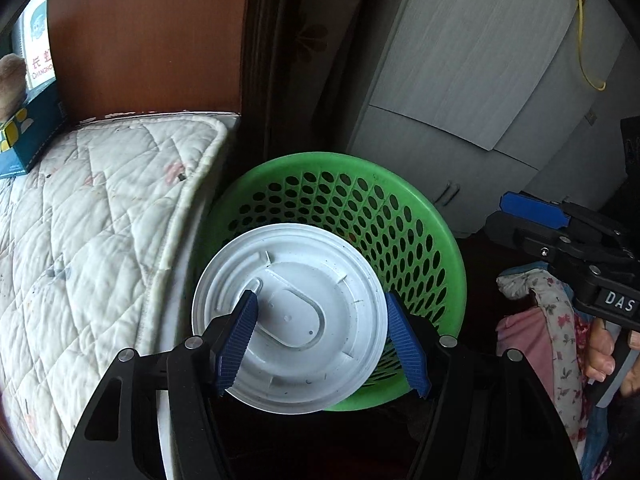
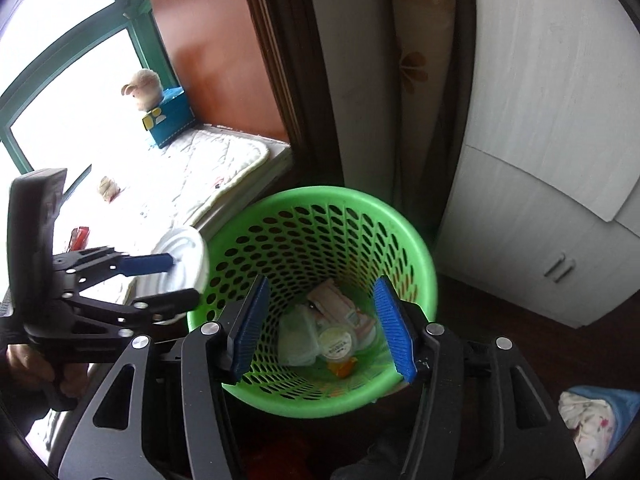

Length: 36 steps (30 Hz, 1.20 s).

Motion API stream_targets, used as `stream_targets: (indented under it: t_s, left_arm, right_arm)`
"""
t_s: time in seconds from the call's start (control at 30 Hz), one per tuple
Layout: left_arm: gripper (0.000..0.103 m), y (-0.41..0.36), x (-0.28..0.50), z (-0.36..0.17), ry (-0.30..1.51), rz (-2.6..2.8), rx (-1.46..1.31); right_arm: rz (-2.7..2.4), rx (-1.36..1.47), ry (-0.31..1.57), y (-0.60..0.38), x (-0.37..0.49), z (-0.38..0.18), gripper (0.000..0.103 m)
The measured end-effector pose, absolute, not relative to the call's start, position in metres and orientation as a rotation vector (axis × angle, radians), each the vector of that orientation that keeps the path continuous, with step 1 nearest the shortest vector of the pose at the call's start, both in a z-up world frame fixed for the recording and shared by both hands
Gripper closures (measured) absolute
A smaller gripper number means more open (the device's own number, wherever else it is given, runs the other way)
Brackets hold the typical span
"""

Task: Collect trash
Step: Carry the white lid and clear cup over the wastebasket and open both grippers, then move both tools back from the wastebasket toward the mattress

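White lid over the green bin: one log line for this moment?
left gripper: shut on white lid | lid: at green basket rim | right gripper: open, empty, above basket | basket: holds trash

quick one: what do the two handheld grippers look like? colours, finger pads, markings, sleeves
Both match: black angular linkage arms with cut-out slots and silver pivot bolts, ending in two blue ribbed finger pads. The left gripper shows its pads clearly; the right gripper looks the same. In the left wrist view the right gripper's body carries white "DAS" lettering. No cables visible. A bare hand grips the handle; sleeves can't be made out.
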<state>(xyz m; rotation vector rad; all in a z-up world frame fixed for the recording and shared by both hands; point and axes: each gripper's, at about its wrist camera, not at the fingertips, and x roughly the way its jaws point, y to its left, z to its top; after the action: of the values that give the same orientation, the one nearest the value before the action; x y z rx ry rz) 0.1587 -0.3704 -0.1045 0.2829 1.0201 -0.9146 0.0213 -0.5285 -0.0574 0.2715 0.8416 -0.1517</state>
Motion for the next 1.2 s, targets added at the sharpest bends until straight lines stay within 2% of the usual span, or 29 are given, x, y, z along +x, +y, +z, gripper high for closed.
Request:
stream_targets:
  t_s: [0.17,0.23,0.6,0.73,1.17,1.2]
  left_arm:
    - [0.037,-0.392,0.155,-0.111,1.043,-0.943,0.277]
    - [0.021,-0.396,0.153,-0.111,1.037,-0.941,0.272]
    - [0.021,-0.366,0.149,-0.097,0.995,-0.884,0.261]
    - [0.021,-0.332,0.156,-0.087,0.971,-0.821,0.246]
    - [0.020,-0.191,0.202,-0.069,0.922,-0.502,0.164]
    - [0.018,-0.178,0.206,-0.069,0.918,-0.475,0.161]
  right_arm:
    - [-0.158,0.281,0.825,-0.536,0.012,-0.054,0.042]
    - [-0.162,0.284,0.819,-0.538,0.011,-0.052,0.042]
    - [-0.123,0.288,0.812,-0.527,0.010,-0.051,0.038]
    - [-0.083,0.269,0.812,-0.510,0.018,-0.049,0.033]
    - [0.049,0.191,0.828,-0.439,0.064,-0.043,0.028]
    - [0.059,0.185,0.830,-0.433,0.068,-0.043,0.028]
